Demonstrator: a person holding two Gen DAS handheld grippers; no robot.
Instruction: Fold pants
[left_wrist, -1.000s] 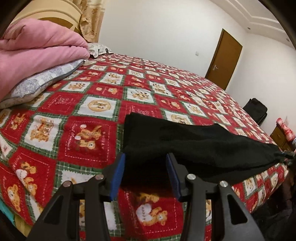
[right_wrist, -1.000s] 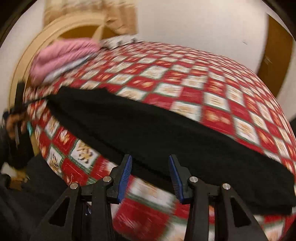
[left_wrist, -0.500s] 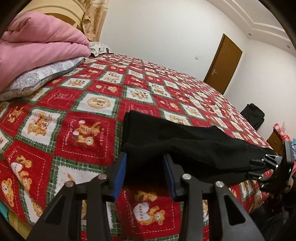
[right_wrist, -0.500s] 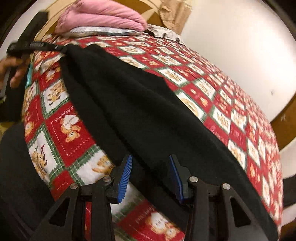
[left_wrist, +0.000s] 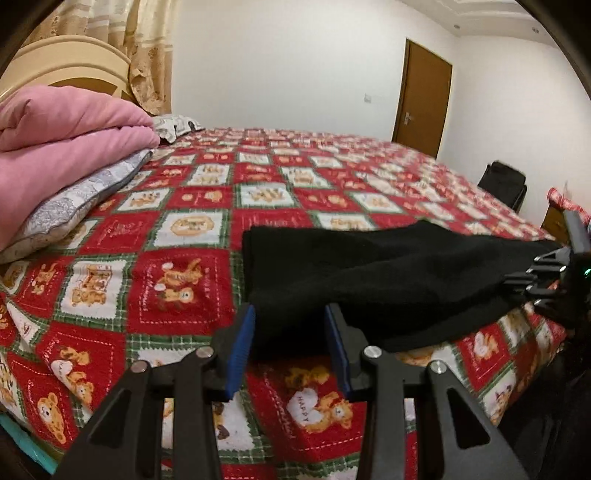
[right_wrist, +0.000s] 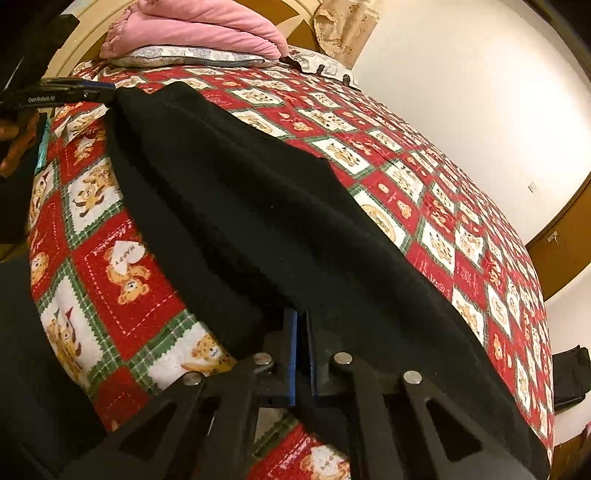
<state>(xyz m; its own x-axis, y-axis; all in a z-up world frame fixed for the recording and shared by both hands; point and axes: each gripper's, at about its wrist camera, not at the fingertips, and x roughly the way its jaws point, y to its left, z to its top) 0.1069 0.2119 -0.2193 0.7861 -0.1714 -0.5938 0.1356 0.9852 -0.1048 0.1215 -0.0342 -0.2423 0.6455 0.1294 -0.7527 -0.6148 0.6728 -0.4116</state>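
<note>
The black pants (left_wrist: 388, 273) are lying stretched out along the near edge of the bed (left_wrist: 303, 177), on the red teddy-bear bedspread (left_wrist: 177, 280). Right gripper (right_wrist: 301, 332) has just snapped closed and is pinching the edge of the pants at one end. Left gripper (left_wrist: 290, 332) is at the other end, jaws partly apart with the fabric bunched between them; can't tell if it's actually squeezing. Pink blanket (left_wrist: 62, 136) is stacked on a pillow (left_wrist: 74, 206) by the headboard.
</note>
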